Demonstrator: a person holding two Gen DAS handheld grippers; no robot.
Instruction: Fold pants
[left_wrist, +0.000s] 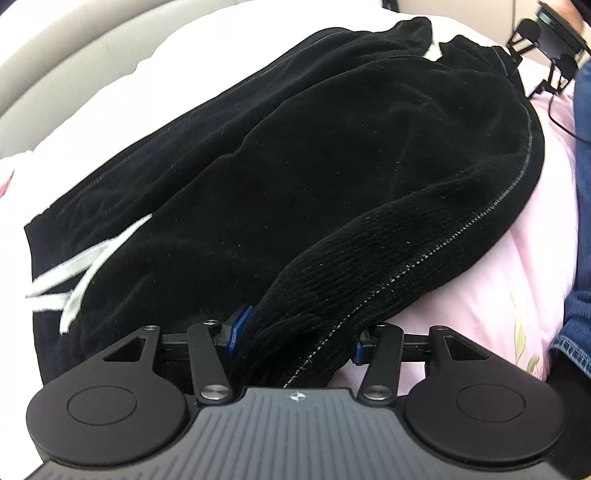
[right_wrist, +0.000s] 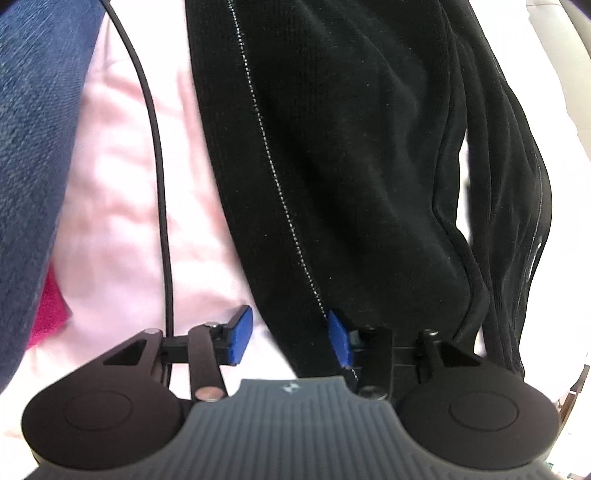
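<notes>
A pink bedsheet (left_wrist: 509, 266) covers the bed; the black pants (left_wrist: 295, 166) lie bunched across it, white stripes at one end; the left claw (left_wrist: 295, 339) is clamped on their ribbed waistband (left_wrist: 354, 266); the right claw (right_wrist: 290, 332) stands apart astride the stitched edge, only one blue pad touching cloth; a black cable (right_wrist: 155, 155) trails beside.
</notes>
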